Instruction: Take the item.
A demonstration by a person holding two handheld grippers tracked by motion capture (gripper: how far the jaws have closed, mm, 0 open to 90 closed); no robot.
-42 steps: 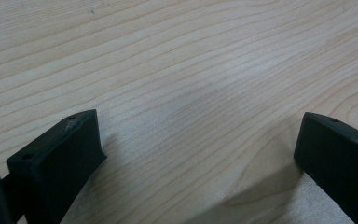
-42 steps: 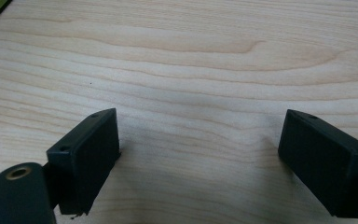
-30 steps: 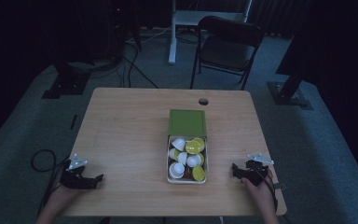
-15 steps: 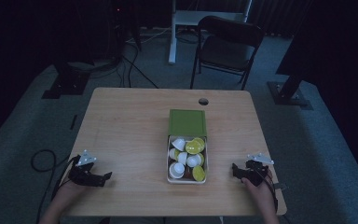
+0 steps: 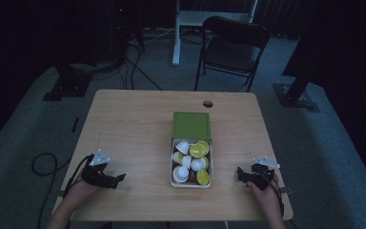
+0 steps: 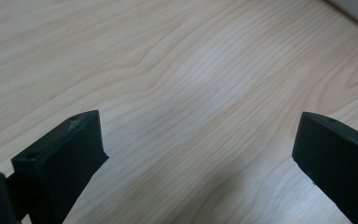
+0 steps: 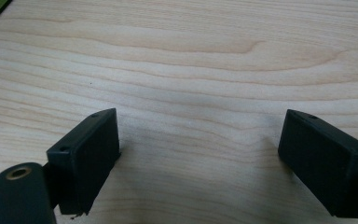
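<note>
I hold my left gripper (image 5: 108,177) low over the pale wooden table (image 5: 133,124), its two black jaws spread wide with nothing but bare wood grain between them, as my left gripper view shows. My right gripper (image 5: 248,174) sits the same way on the other side, jaws wide apart and empty over the boards. Between the two, roughly midway and a little ahead of both, stands the open white rectangular box (image 5: 190,184) filled with small white and yellow-green coffee capsules (image 5: 193,160); its olive-green lid (image 5: 191,125) lies flat on the table just beyond it, touching or nearly touching the far end of the box. The box is well apart from my left gripper and somewhat nearer my right, and neither touches it. As I judge it, the work on the capsules has barely begun: the lid is already off, the capsules all seem to lie in the box, none sits on the table near either gripper, and nothing is gripped. What is left, I think, is nearly everything: bringing a gripper over to the box, closing on a capsule and lifting it.
</note>
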